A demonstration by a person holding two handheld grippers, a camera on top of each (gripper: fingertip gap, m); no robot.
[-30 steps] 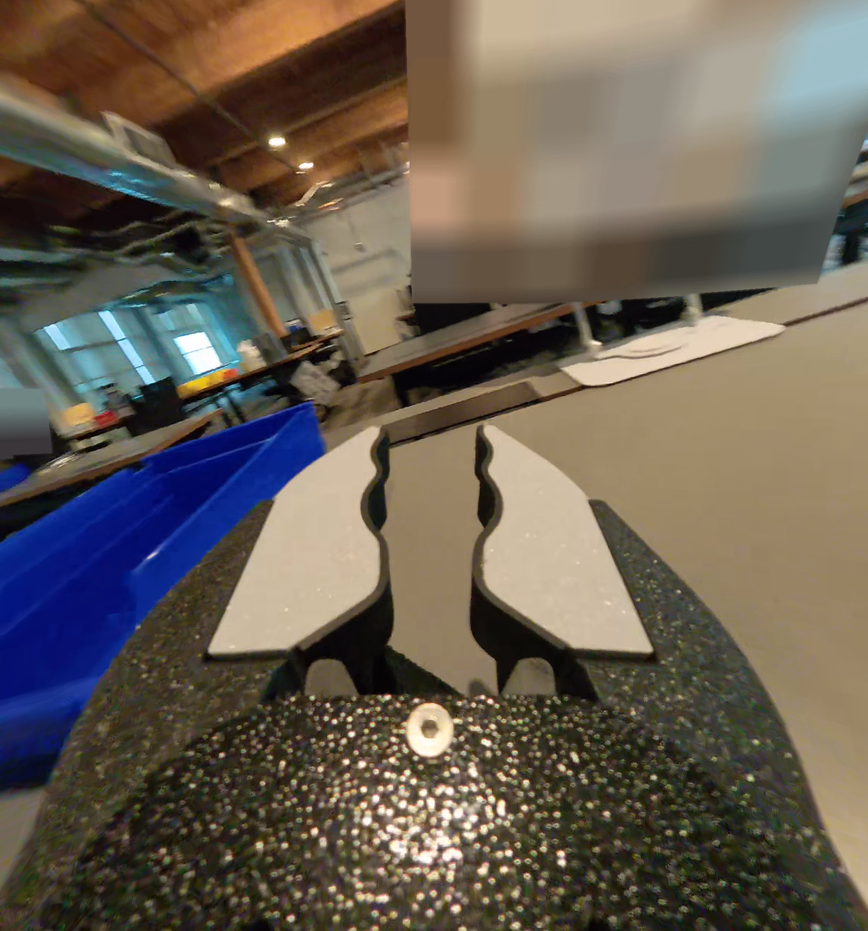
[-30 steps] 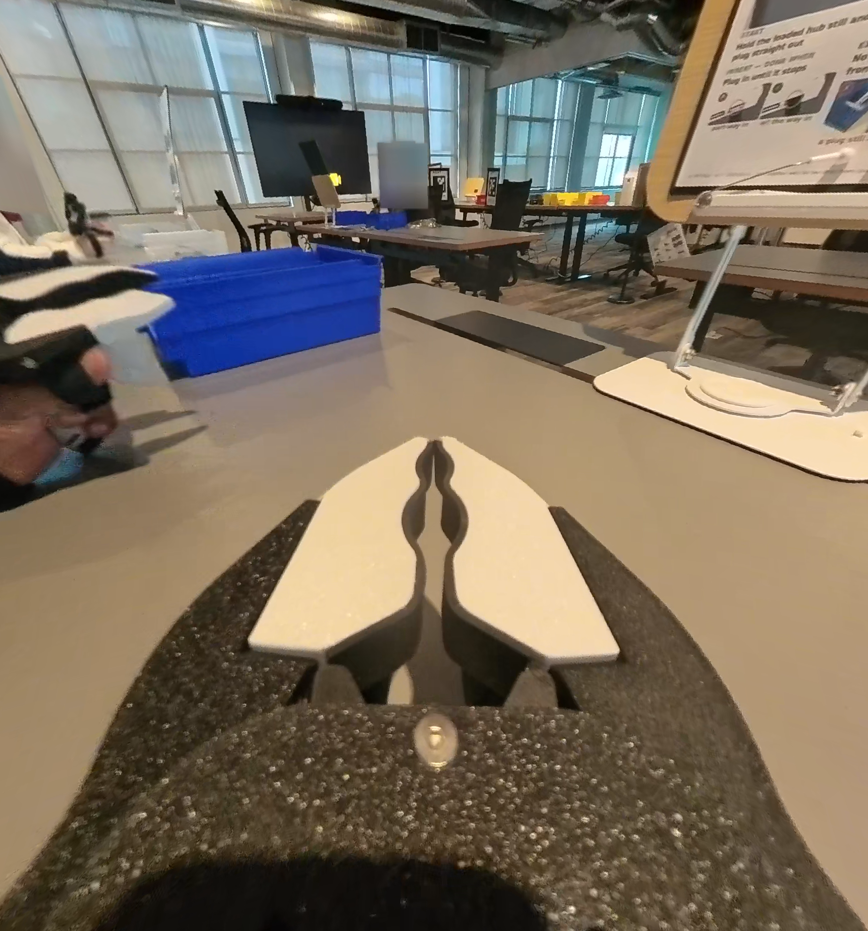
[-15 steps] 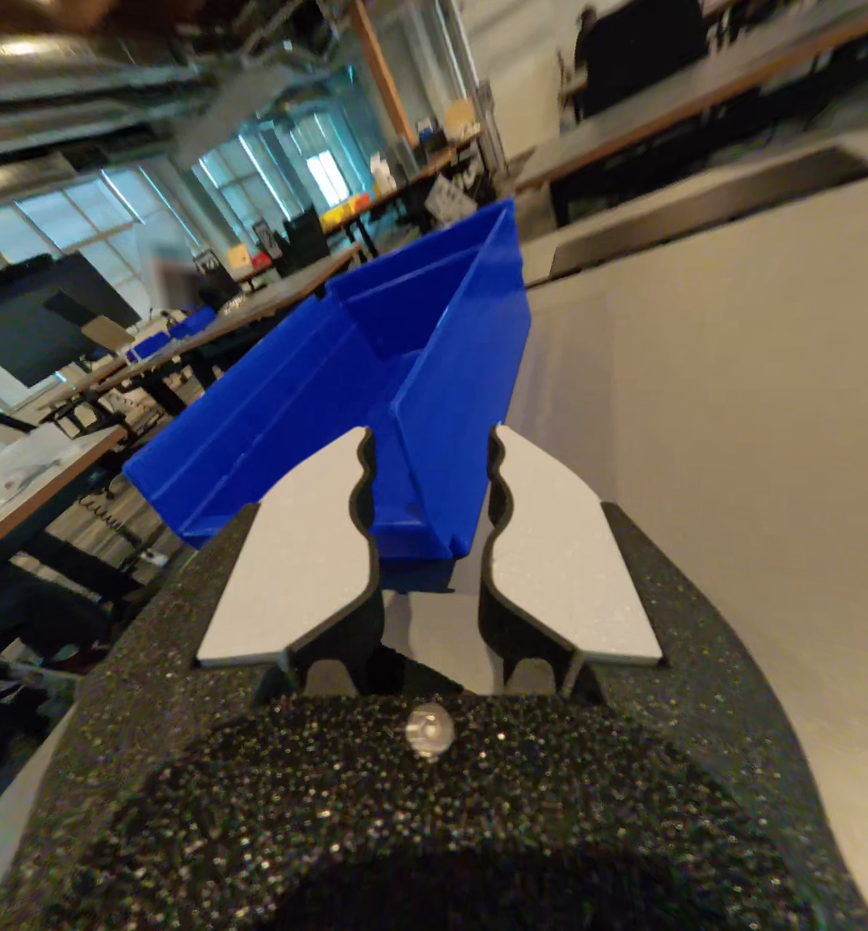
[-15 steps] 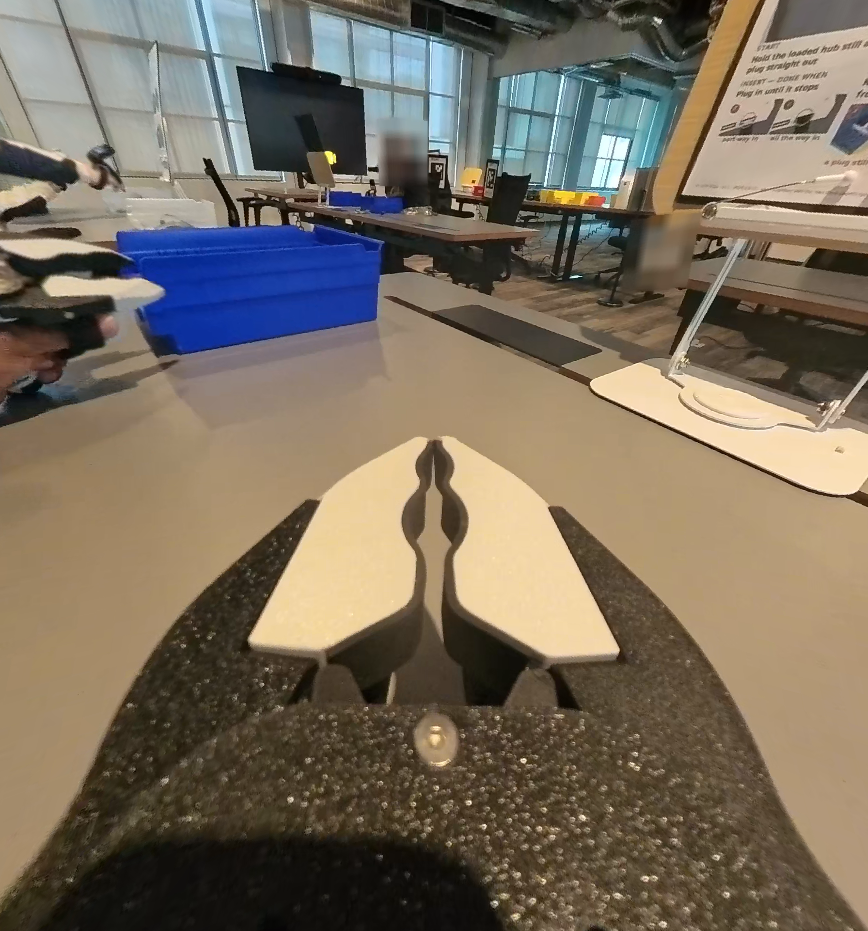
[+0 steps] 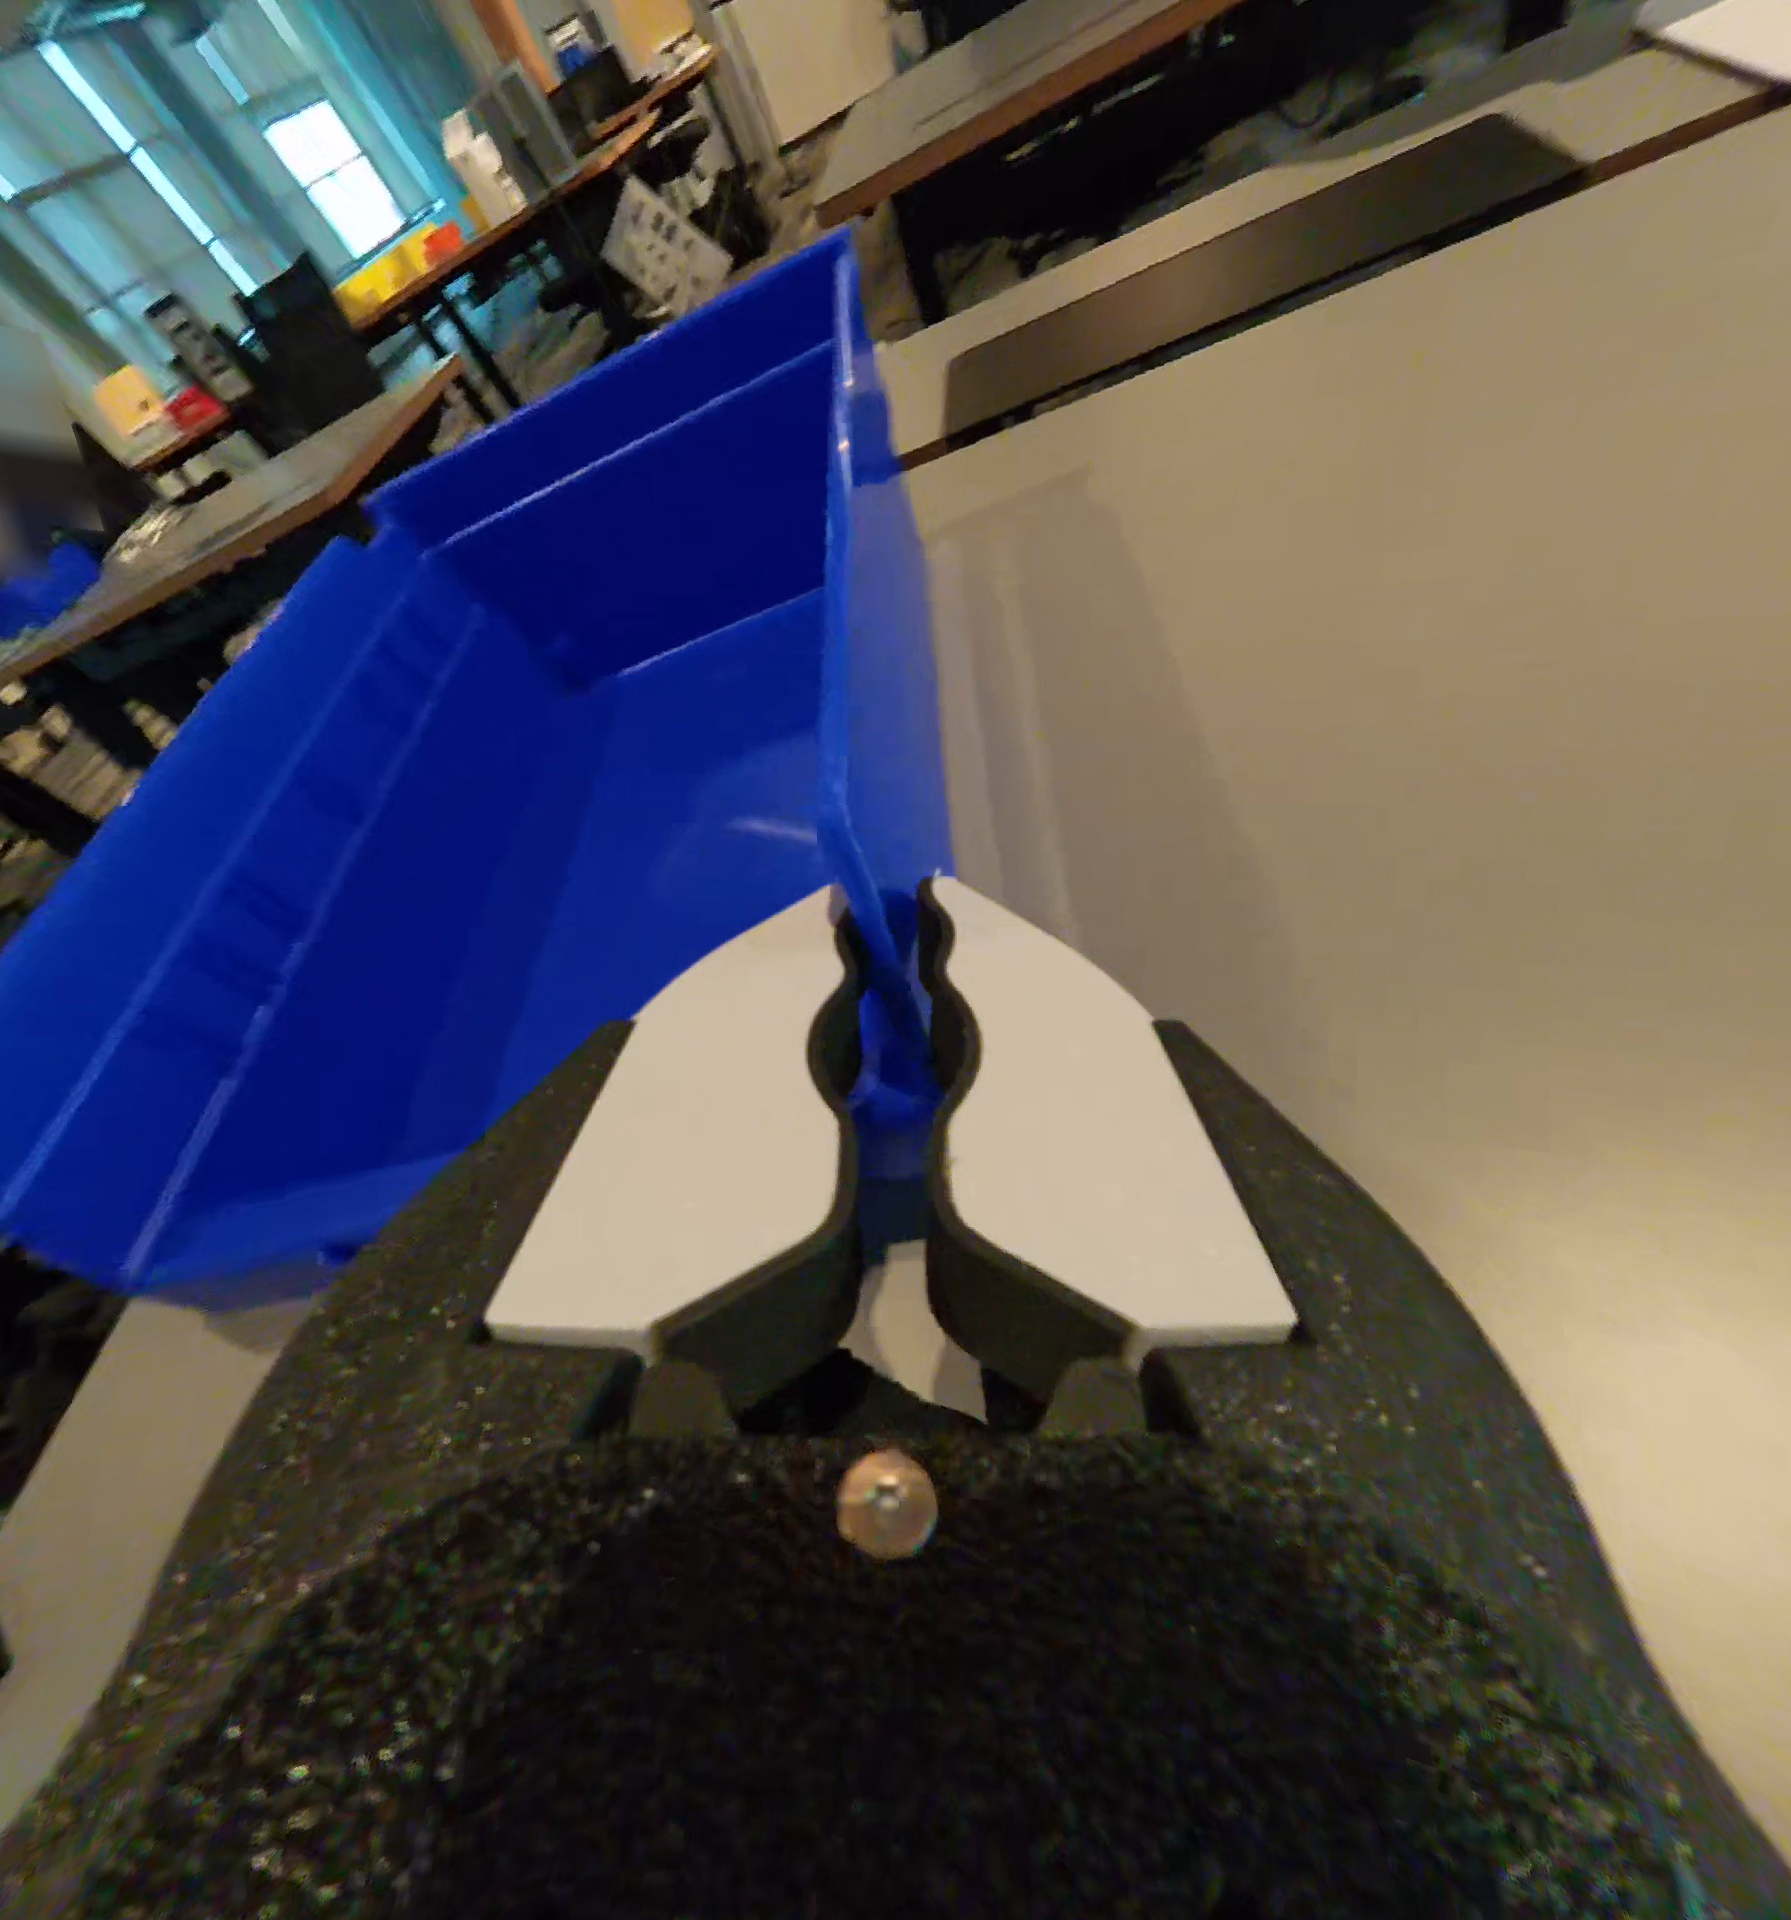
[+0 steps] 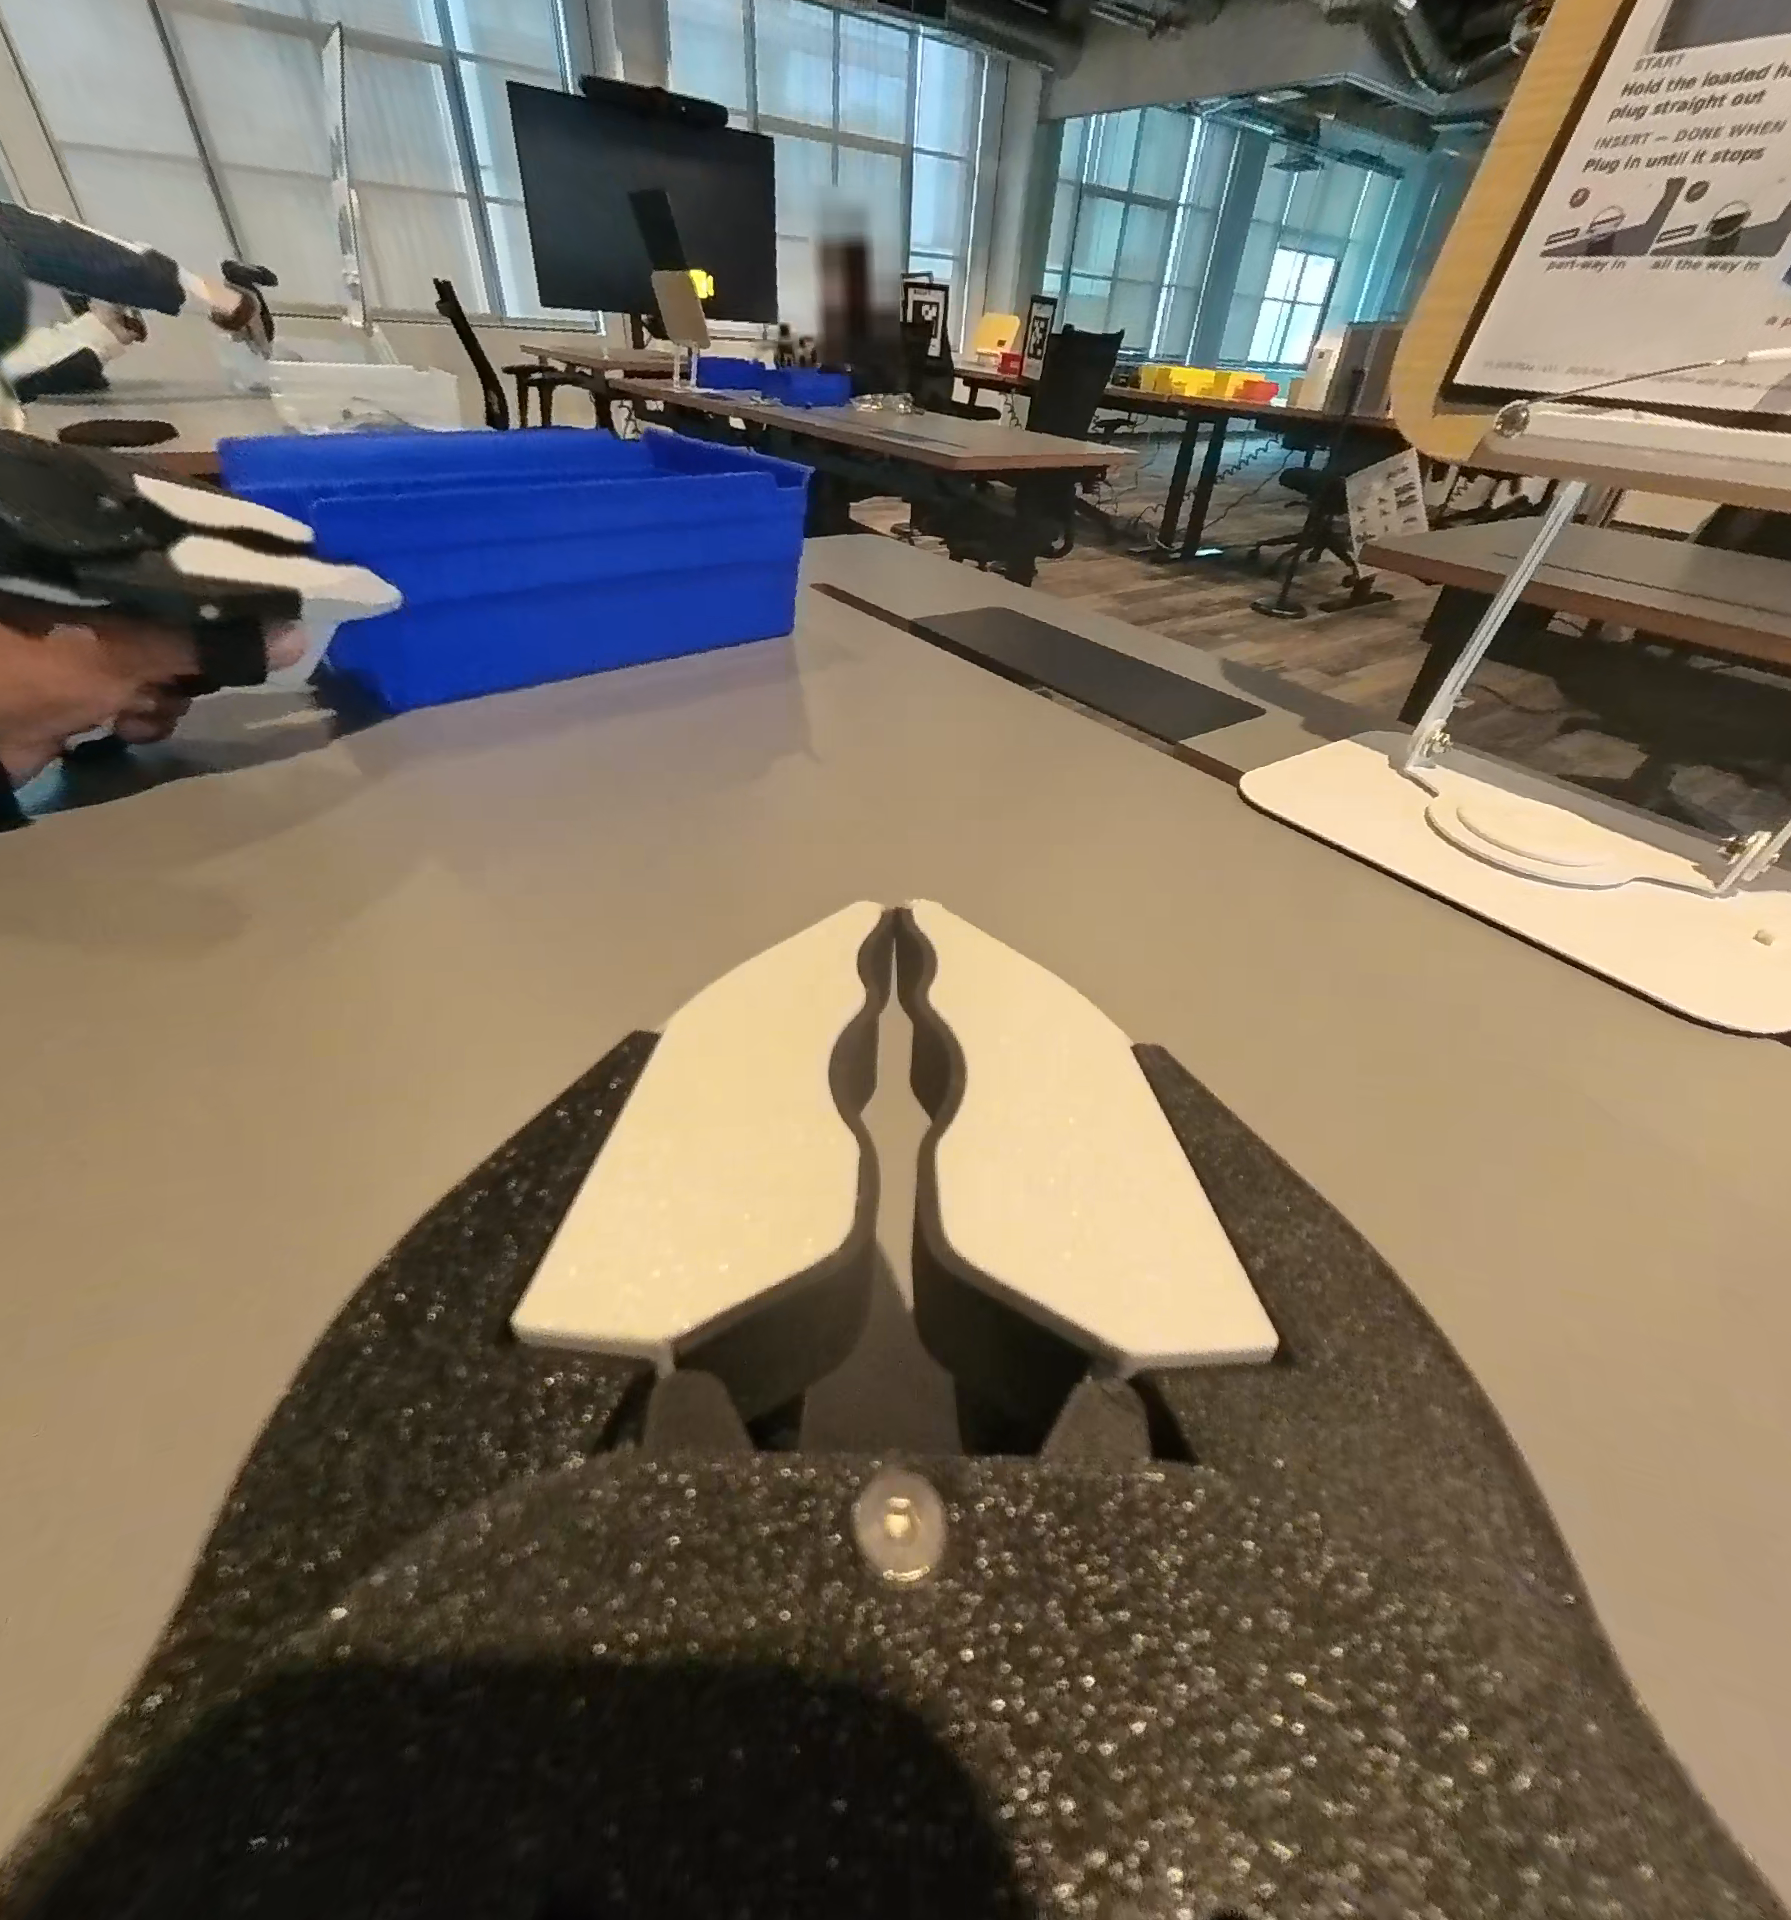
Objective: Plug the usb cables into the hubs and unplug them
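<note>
Since half a second ago the left tool (image 5: 886, 914) has closed from spread to clamped on the near right wall of the blue bin (image 5: 517, 790) at the grey bench's (image 5: 1442, 727) far left, while the right tool (image 6: 896, 914), fingers together and empty, hovers over bare bench; no USB cables or hubs are visible.

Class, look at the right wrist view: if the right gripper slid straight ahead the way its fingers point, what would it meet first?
Probably nothing soon. The right gripper, shut and empty, points across bare grey table. The blue bin sits left of that line, the white stand base right. Depth beyond the table edge is unclear.
</note>
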